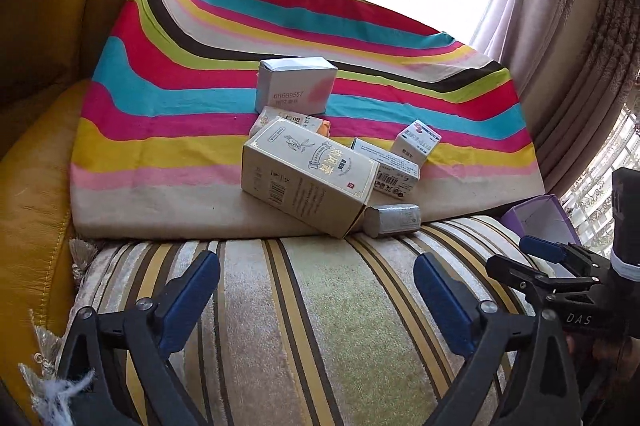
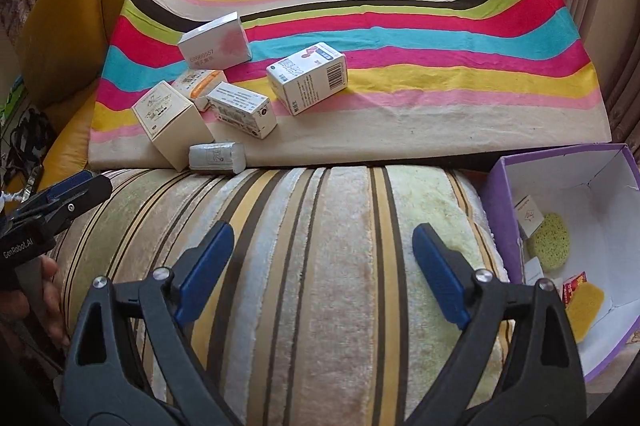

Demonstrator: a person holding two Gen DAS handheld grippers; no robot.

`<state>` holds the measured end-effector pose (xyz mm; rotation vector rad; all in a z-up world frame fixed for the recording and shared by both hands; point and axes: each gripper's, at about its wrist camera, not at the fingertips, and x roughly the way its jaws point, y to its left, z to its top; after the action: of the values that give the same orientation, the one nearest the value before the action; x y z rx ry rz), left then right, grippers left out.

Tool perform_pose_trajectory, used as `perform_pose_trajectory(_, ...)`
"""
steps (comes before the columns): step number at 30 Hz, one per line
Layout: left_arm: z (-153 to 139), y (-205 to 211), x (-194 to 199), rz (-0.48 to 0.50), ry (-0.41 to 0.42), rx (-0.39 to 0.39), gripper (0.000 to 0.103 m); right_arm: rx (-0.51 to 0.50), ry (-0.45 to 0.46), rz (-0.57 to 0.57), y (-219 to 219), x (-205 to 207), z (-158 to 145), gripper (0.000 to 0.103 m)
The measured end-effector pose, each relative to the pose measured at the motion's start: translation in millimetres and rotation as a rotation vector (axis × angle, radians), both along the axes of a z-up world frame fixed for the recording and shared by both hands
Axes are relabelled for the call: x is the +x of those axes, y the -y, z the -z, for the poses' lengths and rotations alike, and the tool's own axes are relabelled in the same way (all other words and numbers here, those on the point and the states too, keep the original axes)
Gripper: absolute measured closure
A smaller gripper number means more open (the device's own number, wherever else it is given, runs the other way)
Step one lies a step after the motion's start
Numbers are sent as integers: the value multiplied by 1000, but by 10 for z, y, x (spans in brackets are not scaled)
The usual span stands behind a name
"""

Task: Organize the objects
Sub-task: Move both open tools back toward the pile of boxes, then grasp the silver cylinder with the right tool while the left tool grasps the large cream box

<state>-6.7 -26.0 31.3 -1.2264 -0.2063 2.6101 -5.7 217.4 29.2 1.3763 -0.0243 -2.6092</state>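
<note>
Several small cartons lie on a rainbow-striped cloth (image 1: 168, 98) (image 2: 440, 38): a large beige box (image 1: 308, 178) (image 2: 172, 122), a white box with pink print (image 1: 296, 84) (image 2: 216, 42), an orange-edged box (image 1: 292, 120) (image 2: 202, 84), a barcode box (image 1: 394, 168) (image 2: 242, 110), a blue-labelled box (image 1: 416, 140) (image 2: 308, 78) and a grey packet (image 1: 392, 220) (image 2: 218, 157). My left gripper (image 1: 316, 306) is open and empty over the striped cushion (image 1: 320, 306). My right gripper (image 2: 324, 274) is open and empty too; it shows at the right of the left wrist view (image 1: 536, 254).
A purple box (image 2: 504, 194) (image 1: 536, 216) with a white inside stands at the right and holds a small carton (image 2: 529, 214), a green sponge (image 2: 550, 236), a yellow sponge (image 2: 586, 300) and a red packet (image 2: 574, 284). A yellow sofa arm (image 1: 40, 66) is on the left, curtains (image 1: 568, 66) on the right.
</note>
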Motion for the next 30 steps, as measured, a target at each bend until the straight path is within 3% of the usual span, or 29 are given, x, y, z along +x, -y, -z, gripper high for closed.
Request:
perform_pose_trajectory(16, -22, -218, -646, 199, -23, -170, 0, 45, 42, -129, 714, -294, 174, 9)
perform_pose_trajectory(30, 206, -234, -967, 286, 67, -204, 0, 42, 78, -109, 908, -572, 315, 9)
